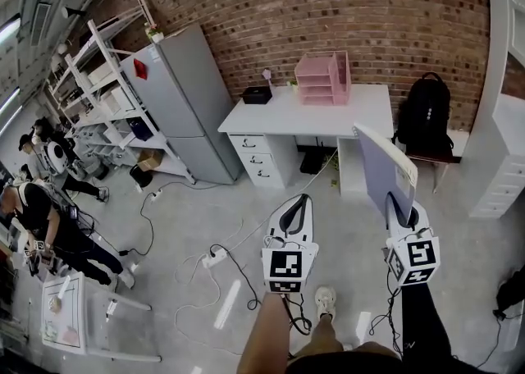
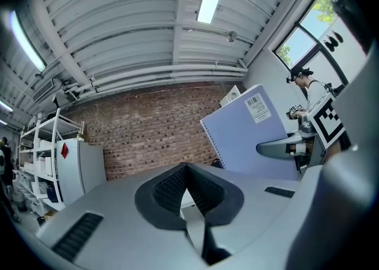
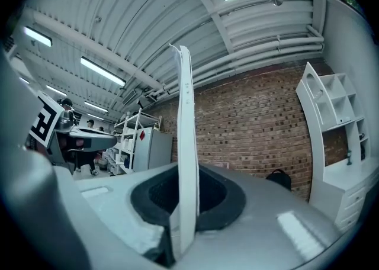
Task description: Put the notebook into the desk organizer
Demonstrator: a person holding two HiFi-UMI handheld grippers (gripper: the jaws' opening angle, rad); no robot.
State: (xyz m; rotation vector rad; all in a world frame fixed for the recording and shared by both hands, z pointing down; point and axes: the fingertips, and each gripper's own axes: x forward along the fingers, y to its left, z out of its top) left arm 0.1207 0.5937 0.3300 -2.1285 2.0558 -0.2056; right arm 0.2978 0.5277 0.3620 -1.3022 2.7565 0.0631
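Right gripper view: right gripper [image 3: 186, 196] clamps the upright notebook [image 3: 185, 109]

A white desk [image 1: 361, 108] is set against the brick wall [image 1: 328, 3]. On its top, a pink desk organizer [image 1: 322, 77] is placed toward the back, and a black box [image 1: 257, 94] is seen near the left end. The grey floor [image 1: 197, 200] is strewn with cables [image 1: 144, 215], and a white power strip [image 1: 215, 258] is laid among them.

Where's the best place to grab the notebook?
By the plain edge opposite the spiral, coming from that side, as the right gripper does. The notebook is thin and stands on edge, so jaws press flat on both covers.
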